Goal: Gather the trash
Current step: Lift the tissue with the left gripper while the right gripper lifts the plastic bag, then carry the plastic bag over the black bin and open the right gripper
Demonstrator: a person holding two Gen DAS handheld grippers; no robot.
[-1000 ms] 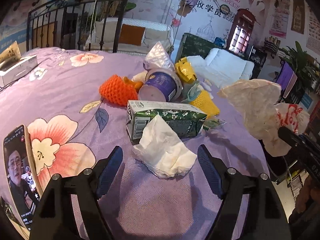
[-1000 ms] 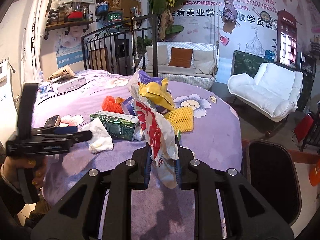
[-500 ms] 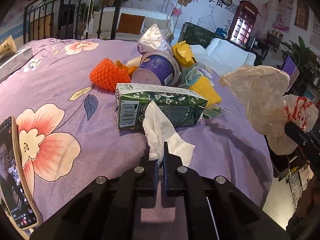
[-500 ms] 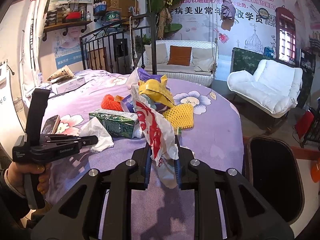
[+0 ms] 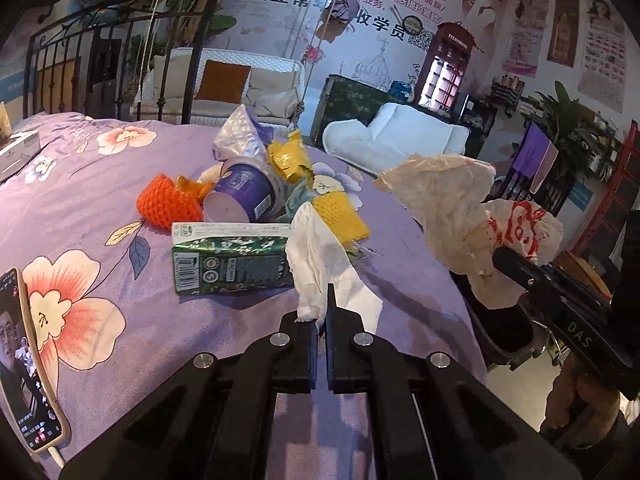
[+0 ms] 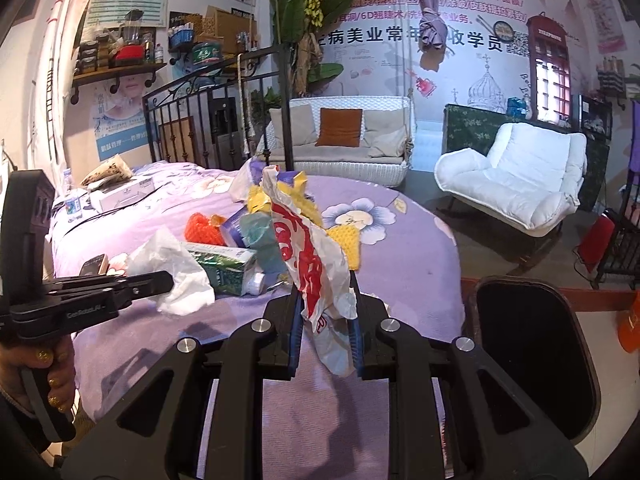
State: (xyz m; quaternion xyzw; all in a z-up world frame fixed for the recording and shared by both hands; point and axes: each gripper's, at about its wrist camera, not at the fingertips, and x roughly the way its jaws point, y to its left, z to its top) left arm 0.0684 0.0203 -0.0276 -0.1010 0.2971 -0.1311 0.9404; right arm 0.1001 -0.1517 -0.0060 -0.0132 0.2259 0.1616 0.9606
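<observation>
left hand-held gripper (image 5: 322,316): 1, clamped on white tissue (image 5: 320,256), raised off bed (image 5: 100,184)
right hand-held gripper (image 6: 325,316): 1, clamped on red-print plastic bag (image 6: 308,252)
green cartons (image 5: 228,256): 1, on bed
foam nets: 2, orange (image 5: 168,202), yellow (image 5: 340,216)
purple cups (image 5: 244,194): 1
phones (image 5: 28,360): 1, left bed edge

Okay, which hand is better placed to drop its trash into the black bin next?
Right. The right gripper holds the plastic bag beside the black bin; the left gripper holds the tissue over the bed.
</observation>
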